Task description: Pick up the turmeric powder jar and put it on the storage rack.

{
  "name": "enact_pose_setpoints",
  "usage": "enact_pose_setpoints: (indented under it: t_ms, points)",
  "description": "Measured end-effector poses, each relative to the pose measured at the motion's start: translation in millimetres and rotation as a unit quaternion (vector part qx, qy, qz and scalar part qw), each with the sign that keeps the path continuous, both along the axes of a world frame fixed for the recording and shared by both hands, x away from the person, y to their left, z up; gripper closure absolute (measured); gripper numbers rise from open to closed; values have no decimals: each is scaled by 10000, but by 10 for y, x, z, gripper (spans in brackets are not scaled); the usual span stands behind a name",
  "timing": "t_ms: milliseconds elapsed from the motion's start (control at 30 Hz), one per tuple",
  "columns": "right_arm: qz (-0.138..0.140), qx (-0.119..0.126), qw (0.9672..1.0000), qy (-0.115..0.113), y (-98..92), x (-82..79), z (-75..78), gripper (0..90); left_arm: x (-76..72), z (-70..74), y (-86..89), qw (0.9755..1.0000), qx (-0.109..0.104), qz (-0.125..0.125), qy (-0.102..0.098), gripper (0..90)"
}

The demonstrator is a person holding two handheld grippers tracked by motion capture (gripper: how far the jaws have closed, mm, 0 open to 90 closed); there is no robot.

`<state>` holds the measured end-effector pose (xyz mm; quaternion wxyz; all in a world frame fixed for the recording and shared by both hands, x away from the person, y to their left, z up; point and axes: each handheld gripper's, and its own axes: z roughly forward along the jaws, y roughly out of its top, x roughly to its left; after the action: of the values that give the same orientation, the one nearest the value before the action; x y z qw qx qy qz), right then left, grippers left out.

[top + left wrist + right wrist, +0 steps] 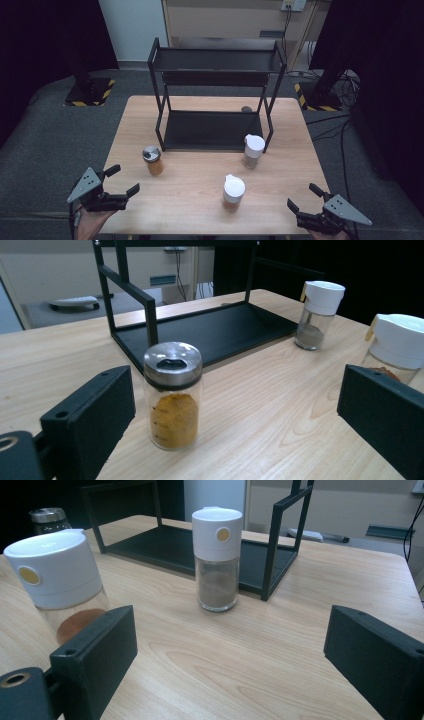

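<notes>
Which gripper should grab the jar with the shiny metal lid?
Probably the left gripper: the glass jar with the silver metal lid and yellow powder stands nearest it, directly ahead between its open jaws in the left gripper view.

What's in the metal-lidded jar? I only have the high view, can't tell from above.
Observer: Yellow-orange powder fills under half of the metal-lidded jar, per the left gripper view.
Operator: Left gripper on it?
Observer: No. The left gripper is open, the jar standing ahead between its jaws, untouched.
Operator: Jar by the rack?
Observer: The right gripper view shows the white-capped jar holding grey-brown powder, with a yellow dot on its cap.
</notes>
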<state>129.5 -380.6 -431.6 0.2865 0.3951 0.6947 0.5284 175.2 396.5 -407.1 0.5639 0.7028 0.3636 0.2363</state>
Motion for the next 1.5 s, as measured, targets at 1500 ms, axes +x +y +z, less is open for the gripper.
enact_pose_setpoints:
  t_ms: [1500]
  points:
    - [13,-38,10000,-12,6,-9,8,72,1028,-212,-46,9980,320,-268,481,30]
